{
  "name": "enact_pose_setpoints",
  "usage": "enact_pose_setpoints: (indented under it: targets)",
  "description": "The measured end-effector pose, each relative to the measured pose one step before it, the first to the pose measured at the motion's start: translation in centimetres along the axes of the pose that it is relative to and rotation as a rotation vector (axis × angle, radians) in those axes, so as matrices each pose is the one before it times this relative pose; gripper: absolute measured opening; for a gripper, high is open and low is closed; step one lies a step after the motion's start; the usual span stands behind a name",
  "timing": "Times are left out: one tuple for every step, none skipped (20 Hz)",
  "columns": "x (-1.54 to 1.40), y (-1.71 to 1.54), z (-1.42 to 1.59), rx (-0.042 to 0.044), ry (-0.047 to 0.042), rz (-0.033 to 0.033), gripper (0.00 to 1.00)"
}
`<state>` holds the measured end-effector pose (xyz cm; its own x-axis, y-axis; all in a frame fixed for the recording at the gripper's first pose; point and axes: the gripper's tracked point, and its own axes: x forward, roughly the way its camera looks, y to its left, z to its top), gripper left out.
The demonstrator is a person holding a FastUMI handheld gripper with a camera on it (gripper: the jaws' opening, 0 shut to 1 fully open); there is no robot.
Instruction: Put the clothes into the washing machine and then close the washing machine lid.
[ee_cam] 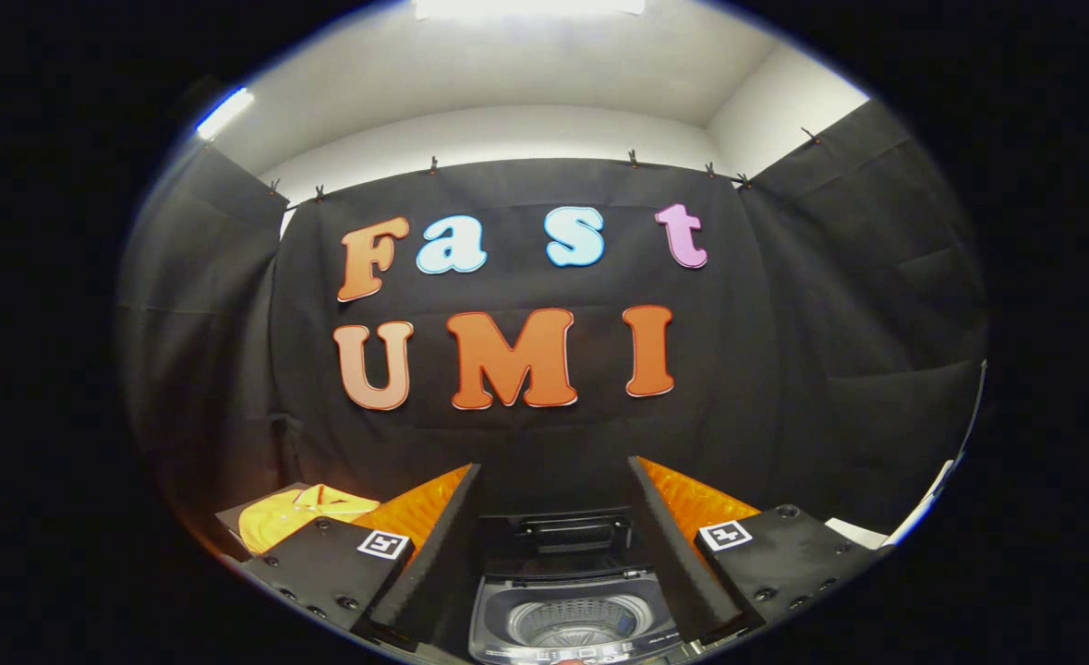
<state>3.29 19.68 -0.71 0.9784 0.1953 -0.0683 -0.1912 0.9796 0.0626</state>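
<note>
While the gripper (553,554) hangs with jaws spread and empty over the open washing machine (570,621), the yellow clothes (296,513) lie off to its left, beyond the left finger.

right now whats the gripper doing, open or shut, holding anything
gripper: open, fingers spread wide and holding nothing; the small grey top-loading washing machine, lid up, sits between them, and the folded yellow shirt lies beyond the left finger.
</note>
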Motion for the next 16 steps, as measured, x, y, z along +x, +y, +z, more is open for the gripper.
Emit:
enact_pose_setpoints:
  targets:
    - [0.226,2.027,0.067,-0.00162,-0.00093,0.01567,0.98]
    - [0.623,2.090,-0.006,-0.00278,0.00228,0.01774,0.98]
    - [0.628,2.207,-0.150,-0.00327,0.00715,0.02329,0.98]
    - [0.613,2.278,-0.205,0.00192,0.00858,0.02679,0.98]
    - [0.591,2.323,-0.378,0.00622,0.00727,0.03120,0.98]
    - [0.626,2.380,-0.277,0.00989,0.00661,0.02821,0.98]
    - [0.774,2.245,-0.472,0.01036,0.00648,0.02777,0.98]
    - [0.828,2.120,-0.476,0.01002,0.00887,0.02624,0.98]
    - [0.812,1.901,-0.632,0.00968,0.01067,0.02080,0.98]
    - [0.782,1.688,-0.671,0.00703,0.01433,0.01881,0.98]
    - [0.837,1.669,-0.643,0.00438,0.01208,0.01438,0.98]
    - [0.998,1.402,-0.755,0.00275,0.01454,0.01080,0.98]
    - [0.853,1.444,-0.658,0.00212,0.01334,0.01059,0.98]
    - [1.022,1.194,-0.843,0.00235,0.01850,-0.00138,0.98]
    - [1.006,0.902,-0.888,0.00374,0.01954,-0.00617,0.98]
    - [0.812,0.877,-0.860,0.00881,0.01838,-0.00492,0.98]
